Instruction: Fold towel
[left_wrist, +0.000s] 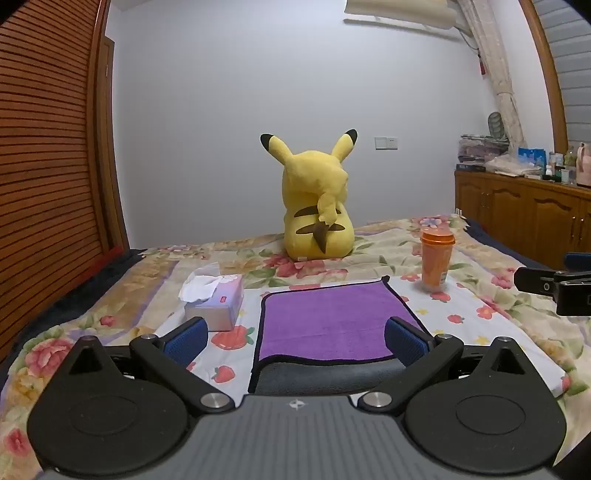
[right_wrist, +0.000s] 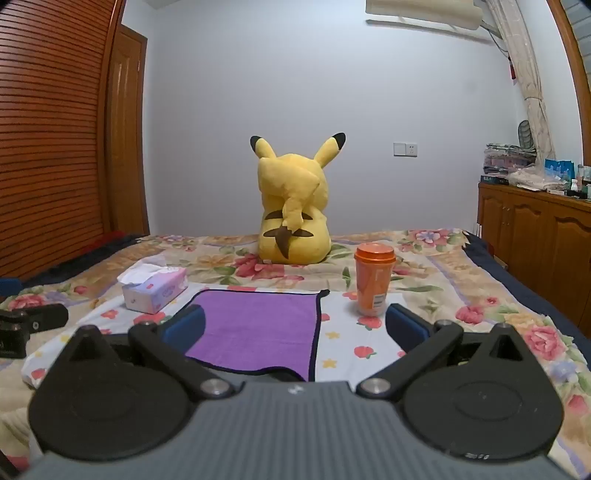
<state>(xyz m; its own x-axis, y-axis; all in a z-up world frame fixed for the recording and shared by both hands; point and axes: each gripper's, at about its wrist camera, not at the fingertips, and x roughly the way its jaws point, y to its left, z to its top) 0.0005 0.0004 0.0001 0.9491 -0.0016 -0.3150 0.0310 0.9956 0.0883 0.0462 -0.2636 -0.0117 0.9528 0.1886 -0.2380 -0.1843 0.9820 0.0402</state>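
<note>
Both tongs, left (left_wrist: 295, 338) and right (right_wrist: 295, 328), have black linkages, silver screws, blue pads (left_wrist: 186, 338) and ribbed grey bodies.

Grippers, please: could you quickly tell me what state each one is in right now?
Left tool: open, holding nothing, above the purple towel.
Right tool: open, holding nothing.

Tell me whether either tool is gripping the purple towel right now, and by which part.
Nothing is held. The left tool and right tool are both open above the flat purple towel with black trim, their blue pads gripping nothing.
</note>
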